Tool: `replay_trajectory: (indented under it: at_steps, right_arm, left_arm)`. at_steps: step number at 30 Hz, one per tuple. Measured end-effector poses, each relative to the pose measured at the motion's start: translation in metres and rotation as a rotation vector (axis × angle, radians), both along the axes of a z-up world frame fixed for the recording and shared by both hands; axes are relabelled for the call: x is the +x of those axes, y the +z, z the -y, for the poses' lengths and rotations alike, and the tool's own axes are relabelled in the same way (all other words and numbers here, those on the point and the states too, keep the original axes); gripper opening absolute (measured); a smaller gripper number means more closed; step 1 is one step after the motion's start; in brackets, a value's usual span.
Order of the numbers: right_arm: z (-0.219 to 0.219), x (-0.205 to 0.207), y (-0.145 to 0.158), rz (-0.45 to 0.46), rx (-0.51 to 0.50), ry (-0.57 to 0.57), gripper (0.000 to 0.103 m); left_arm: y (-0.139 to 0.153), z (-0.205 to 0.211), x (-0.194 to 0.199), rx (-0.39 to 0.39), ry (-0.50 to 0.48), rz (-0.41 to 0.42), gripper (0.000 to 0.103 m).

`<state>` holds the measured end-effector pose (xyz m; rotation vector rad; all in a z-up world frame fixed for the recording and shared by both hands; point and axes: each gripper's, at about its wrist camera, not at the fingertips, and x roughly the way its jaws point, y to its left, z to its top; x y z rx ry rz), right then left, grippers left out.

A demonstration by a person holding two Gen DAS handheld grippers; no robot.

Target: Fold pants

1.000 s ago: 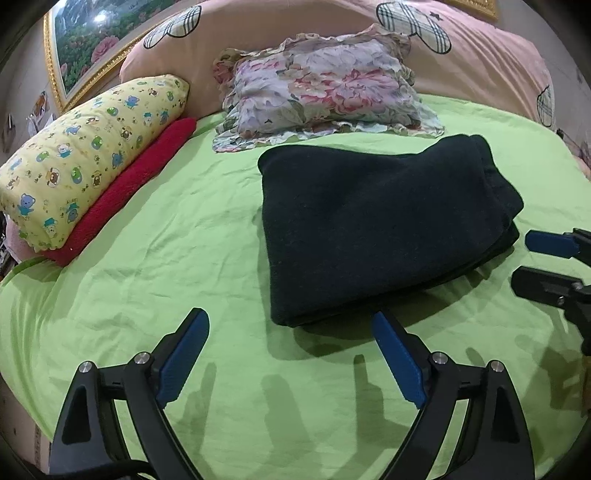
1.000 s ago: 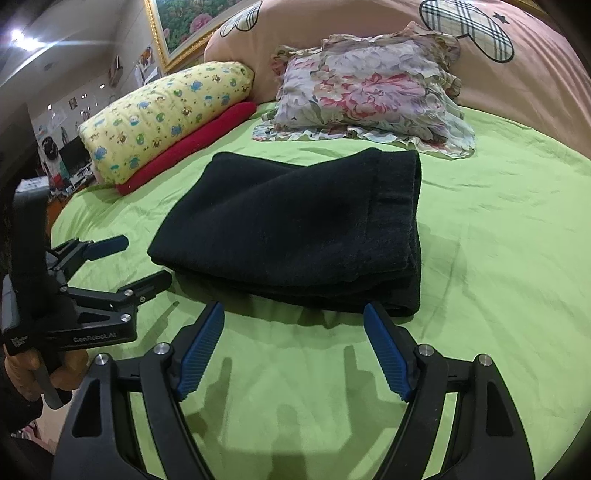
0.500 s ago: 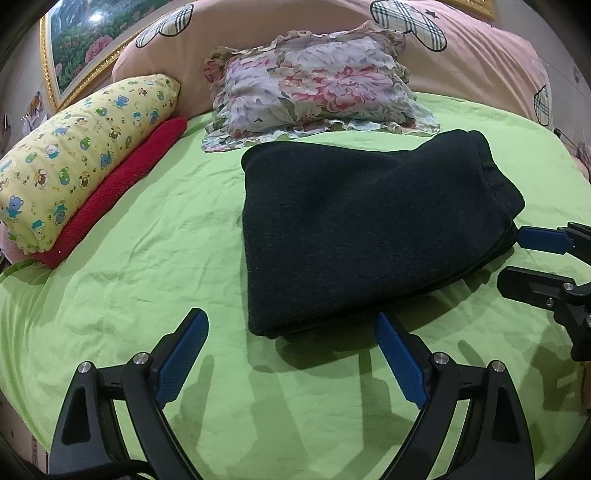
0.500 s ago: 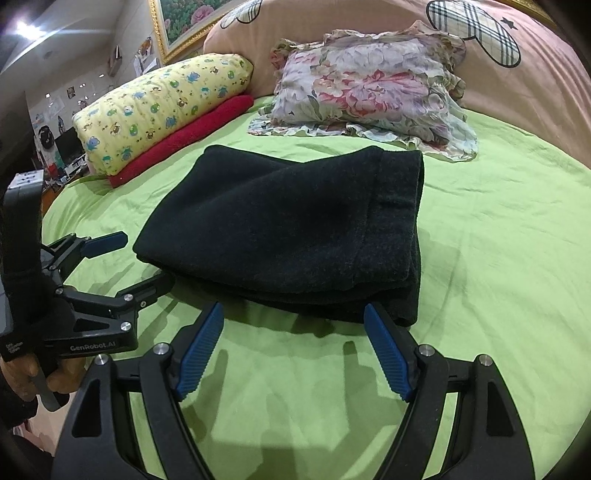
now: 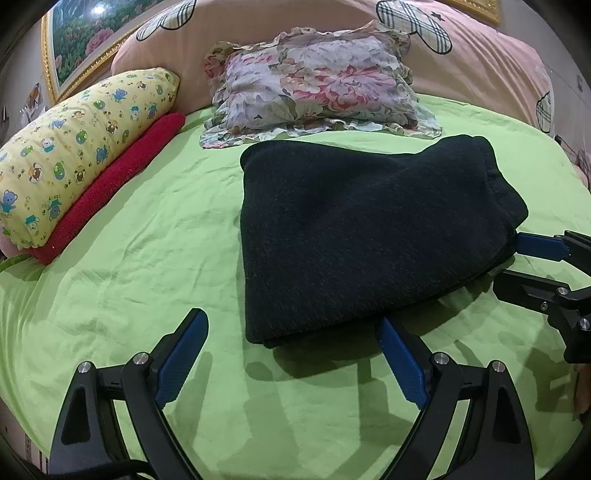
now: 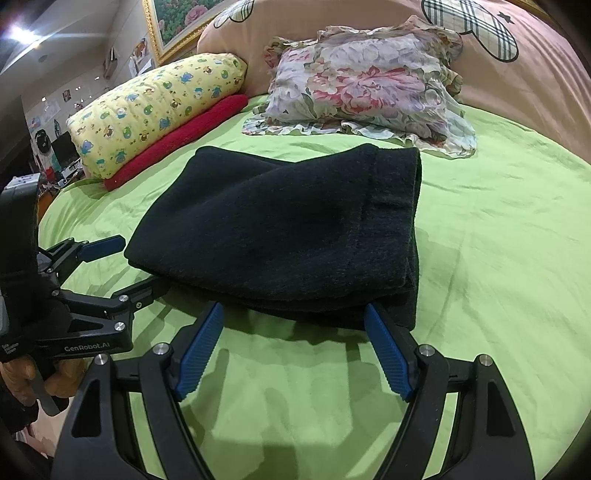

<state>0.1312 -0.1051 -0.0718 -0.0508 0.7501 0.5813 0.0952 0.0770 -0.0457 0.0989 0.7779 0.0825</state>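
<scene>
The black pants [image 5: 362, 229] lie folded into a thick rectangle on the green bedsheet [image 5: 140, 251]; they also show in the right wrist view [image 6: 288, 236]. My left gripper [image 5: 291, 325] is open and empty, its jaws level with the near left corner of the fold. My right gripper [image 6: 293, 314] is open and empty, its jaws at the near edge of the fold. The right gripper [image 5: 513, 262] shows at the pants' right side in the left view, and the left gripper [image 6: 140, 264] at their left side in the right view.
A floral cushion [image 5: 314, 81] lies behind the pants against a pink duvet [image 5: 480, 55]. A yellow cartoon pillow [image 5: 81, 140] rests on a red roll [image 5: 122, 181] at the left. A framed picture [image 5: 85, 33] hangs behind. The bed's edge curves near me.
Both grippers have moved forward to the near edge of the folded pants. The pants lie as before, and both grippers stay open.
</scene>
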Motion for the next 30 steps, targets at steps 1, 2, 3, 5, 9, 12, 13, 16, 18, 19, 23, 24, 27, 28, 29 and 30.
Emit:
replay_trajectory:
  at_steps: [1, 2, 3, 5, 9, 12, 13, 16, 18, 19, 23, 24, 27, 28, 29, 30]
  right_arm:
    - [-0.0004, 0.0, 0.0003, 0.001, 0.0, 0.001, 0.079]
    - [-0.001, -0.0001, 0.0006, 0.002, -0.001, 0.002, 0.079]
    - [-0.0009, -0.0001, 0.0004, 0.003, -0.002, 0.002, 0.079]
    - [-0.0012, 0.0002, 0.0003, 0.004, -0.004, 0.006, 0.079]
    - [-0.0031, 0.0002, -0.0001, 0.004, -0.01, 0.009, 0.079]
    - [-0.0032, 0.0003, 0.0, 0.006, -0.008, 0.012, 0.079]
    - [-0.0038, -0.0007, 0.0001, 0.007, -0.01, 0.011, 0.079]
    - [-0.0044, -0.0005, -0.0001, 0.009, -0.013, 0.011, 0.079]
    - [-0.005, -0.0005, -0.0002, 0.009, -0.013, 0.013, 0.079]
    - [-0.0055, -0.0005, -0.0001, 0.009, -0.015, 0.013, 0.079]
    - [-0.0065, -0.0008, 0.0012, 0.013, -0.017, 0.017, 0.079]
    - [-0.0065, -0.0004, 0.0013, 0.012, -0.017, 0.018, 0.079]
    - [-0.0065, -0.0016, 0.0019, 0.013, -0.016, 0.017, 0.079]
    - [-0.0065, -0.0015, 0.002, 0.012, -0.015, 0.017, 0.079]
    - [-0.0065, -0.0016, 0.002, 0.012, -0.015, 0.016, 0.079]
    - [-0.0064, -0.0016, 0.0019, 0.013, -0.016, 0.018, 0.079]
  left_arm:
    - [0.0002, -0.0001, 0.0002, -0.001, -0.001, 0.0, 0.092]
    - [0.0004, -0.0006, 0.0001, -0.003, -0.001, 0.001, 0.092]
    - [0.0005, -0.0009, -0.0001, -0.004, -0.001, 0.001, 0.092]
    - [0.0009, -0.0015, 0.0002, -0.006, 0.0, 0.001, 0.092]
    - [0.0014, -0.0006, -0.0007, -0.002, 0.006, 0.003, 0.092]
    - [0.0016, -0.0007, -0.0013, -0.003, 0.006, 0.003, 0.092]
    - [0.0016, -0.0004, -0.0012, -0.002, 0.005, 0.003, 0.092]
    - [0.0018, -0.0006, -0.0012, -0.002, 0.011, 0.005, 0.092]
    - [0.0021, -0.0008, -0.0006, -0.005, 0.011, 0.004, 0.092]
    - [0.0021, -0.0007, -0.0006, -0.004, 0.012, 0.004, 0.092]
    - [0.0029, -0.0012, -0.0008, 0.0, 0.01, 0.005, 0.092]
    - [0.0031, -0.0015, -0.0005, 0.0, 0.009, 0.005, 0.092]
    - [0.0035, -0.0016, -0.0009, 0.0, 0.014, 0.006, 0.092]
    - [0.004, -0.0018, -0.0003, -0.003, 0.014, 0.005, 0.092]
    - [0.0046, -0.0021, -0.0005, -0.004, 0.015, 0.005, 0.092]
    - [0.005, -0.0021, -0.0002, -0.004, 0.015, 0.006, 0.092]
